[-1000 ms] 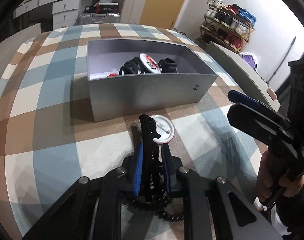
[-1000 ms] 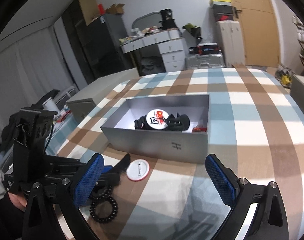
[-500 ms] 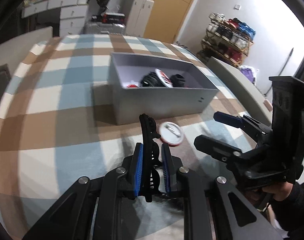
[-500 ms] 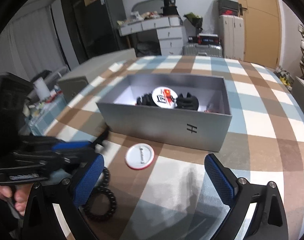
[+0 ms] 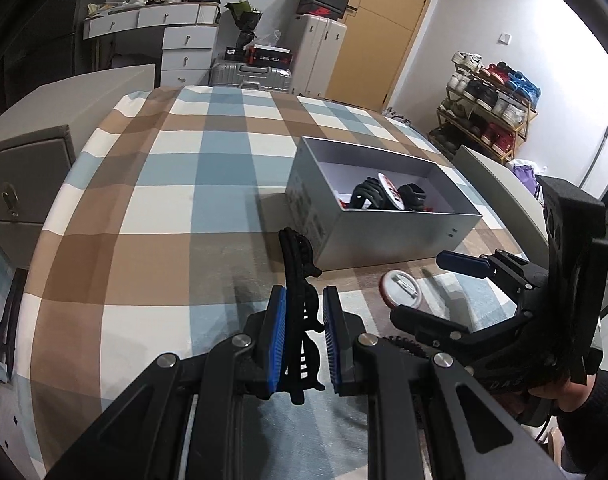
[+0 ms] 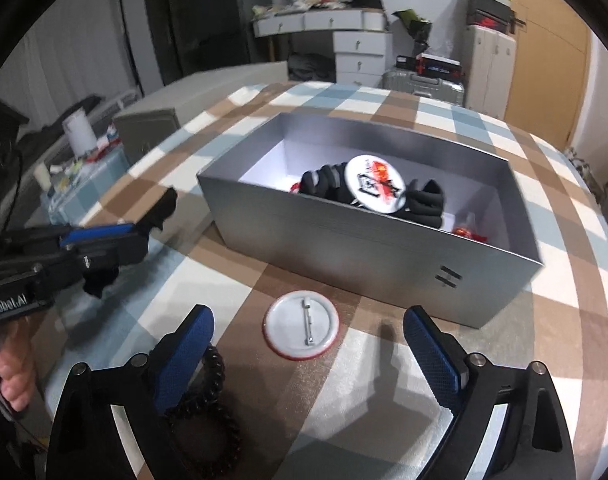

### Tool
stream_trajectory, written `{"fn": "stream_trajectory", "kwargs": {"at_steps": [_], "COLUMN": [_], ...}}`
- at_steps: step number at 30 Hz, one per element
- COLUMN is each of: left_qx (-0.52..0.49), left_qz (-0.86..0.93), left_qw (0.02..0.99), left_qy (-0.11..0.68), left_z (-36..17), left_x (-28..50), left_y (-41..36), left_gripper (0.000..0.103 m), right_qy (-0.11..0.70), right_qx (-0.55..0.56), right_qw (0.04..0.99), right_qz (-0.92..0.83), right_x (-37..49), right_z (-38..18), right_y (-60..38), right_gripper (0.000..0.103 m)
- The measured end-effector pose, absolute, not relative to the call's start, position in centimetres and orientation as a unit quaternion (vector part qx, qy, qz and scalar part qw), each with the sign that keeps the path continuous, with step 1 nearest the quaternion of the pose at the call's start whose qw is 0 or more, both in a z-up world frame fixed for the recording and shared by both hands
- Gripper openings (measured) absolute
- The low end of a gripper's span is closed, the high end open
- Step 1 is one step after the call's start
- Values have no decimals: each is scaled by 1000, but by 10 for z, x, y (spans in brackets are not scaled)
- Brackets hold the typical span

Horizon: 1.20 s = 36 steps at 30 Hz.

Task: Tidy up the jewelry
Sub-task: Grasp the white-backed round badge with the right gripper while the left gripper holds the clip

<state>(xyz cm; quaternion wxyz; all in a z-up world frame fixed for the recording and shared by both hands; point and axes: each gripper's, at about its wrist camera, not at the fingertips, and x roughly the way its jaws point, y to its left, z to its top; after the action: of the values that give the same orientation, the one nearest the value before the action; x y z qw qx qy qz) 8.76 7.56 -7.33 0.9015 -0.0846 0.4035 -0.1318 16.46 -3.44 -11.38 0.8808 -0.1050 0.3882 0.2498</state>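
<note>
My left gripper [image 5: 303,332] is shut on a black hair claw clip [image 5: 298,280] and holds it above the checked tablecloth, left of the silver box [image 5: 391,236]. It also shows in the right wrist view [image 6: 104,236]. My right gripper [image 6: 307,344] is open and empty, its jaws on either side of a white pin badge [image 6: 302,330] lying face down in front of the box [image 6: 343,248]. A black bead bracelet [image 6: 212,408] lies by its left finger. The box holds black clips, a round badge [image 6: 375,188] and a small red item [image 6: 465,232].
A grey cabinet [image 5: 20,184] stands off the table's left side. A drawer unit, suitcases and a shoe rack [image 5: 491,108] stand by the far walls. A side table with small clutter [image 6: 76,156] is at the left.
My left gripper has swung left and lifted with the clip, away from the badge. My right gripper has moved in lower, closer to the face-down badge and the bracelet.
</note>
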Motion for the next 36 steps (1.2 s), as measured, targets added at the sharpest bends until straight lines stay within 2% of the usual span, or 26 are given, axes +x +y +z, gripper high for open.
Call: {"fn": "stream_trajectory", "kwargs": {"at_steps": [2, 5, 8, 10, 12, 26, 36], "left_qx": [-89, -90, -89, -91, -89, -77, -66], "left_qz": [-131, -130, -127, -128, -124, -105, -102], "left_qw": [901, 901, 902, 901, 900, 907, 913], "left_qy": [403, 403, 403, 405, 408, 401, 390], "left_z": [-74, -73, -72, -73, -74, -62, -49], "left_x": [88, 86, 84, 84, 85, 82, 87], "left_y": [78, 79, 79, 80, 80, 72, 62], "left_gripper": [13, 13, 13, 13, 13, 13, 13], "right_qy": [396, 409, 401, 396, 391, 389, 335], "right_qx": [-117, -129, -138, -141, -146, -67, 6], "right_qw": [877, 870, 872, 871, 869, 873, 886], "right_qz": [246, 242, 243, 253, 266, 286, 321], "right_x": [167, 170, 167, 164, 159, 161, 148], "right_z": [-116, -120, -119, -118, -117, -109, -77], "right_y": [-29, -24, -23, -22, -20, -45, -74], "right_gripper": [92, 75, 70, 59, 42, 41, 42]}}
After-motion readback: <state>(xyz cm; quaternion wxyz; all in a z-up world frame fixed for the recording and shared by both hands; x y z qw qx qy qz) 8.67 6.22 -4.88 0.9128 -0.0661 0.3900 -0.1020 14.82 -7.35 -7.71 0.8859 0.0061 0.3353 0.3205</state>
